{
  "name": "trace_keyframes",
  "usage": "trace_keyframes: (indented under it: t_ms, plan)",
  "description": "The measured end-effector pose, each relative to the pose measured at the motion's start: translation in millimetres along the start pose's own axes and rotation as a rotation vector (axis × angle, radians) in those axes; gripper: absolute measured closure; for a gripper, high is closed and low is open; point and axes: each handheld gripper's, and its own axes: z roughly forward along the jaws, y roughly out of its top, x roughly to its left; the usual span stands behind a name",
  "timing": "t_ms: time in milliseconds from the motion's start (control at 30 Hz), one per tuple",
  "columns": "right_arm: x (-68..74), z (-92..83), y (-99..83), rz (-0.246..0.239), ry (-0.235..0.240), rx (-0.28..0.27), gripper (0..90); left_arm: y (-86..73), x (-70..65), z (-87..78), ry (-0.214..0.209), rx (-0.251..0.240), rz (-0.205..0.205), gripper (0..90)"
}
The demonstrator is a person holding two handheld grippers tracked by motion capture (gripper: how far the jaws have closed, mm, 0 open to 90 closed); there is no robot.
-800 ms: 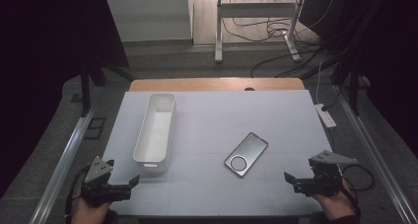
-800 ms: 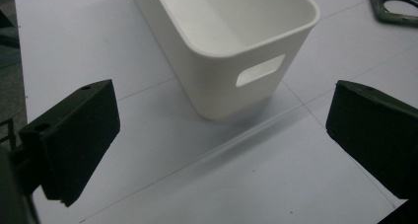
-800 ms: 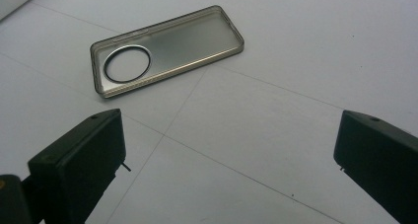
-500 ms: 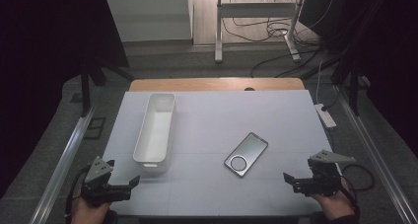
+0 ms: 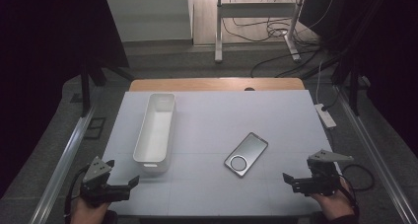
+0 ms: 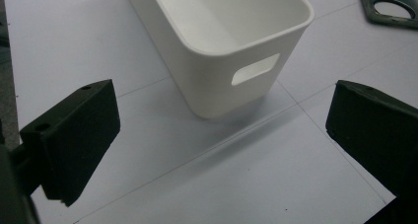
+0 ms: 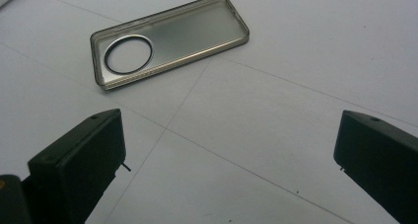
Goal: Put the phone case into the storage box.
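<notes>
Nothing much has moved since the earlier frames: both grippers sit at the near table edge as before, phone case and bin unshifted. Left gripper [image 5: 129,185] has jaws spread wide and empty, facing the white bin [image 5: 156,127]. Right gripper [image 5: 290,180] is equally wide and empty, aimed at the clear phone case [image 5: 246,154], which lies flat on the table [image 5: 207,194], right of the bin, apart. Likely case-into-bin; nothing started, pick and drop remain.

I see a long white plastic bin [image 5: 156,128] on the pale table [image 5: 207,189], with a grey translucent phone case [image 5: 246,147] well apart to its right. My left gripper [image 5: 129,184] and right gripper [image 5: 289,180] hover near the front corners, jaws wide and empty.
</notes>
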Motion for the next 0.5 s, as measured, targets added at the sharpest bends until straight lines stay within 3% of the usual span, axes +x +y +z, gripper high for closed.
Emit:
trace_keyframes:
  t_ms: [300,500]
  plan:
    - [-1.8,2.2,1.6,0.016,0.008,0.020,0.0,0.0,-1.6,0.0,0.003,0.002,0.016,1.2]
    - [-1.6,4.2,3.8,-0.005,0.007,0.003,0.0,-0.1,-1.1,-0.3,0.000,0.000,0.011,1.2]
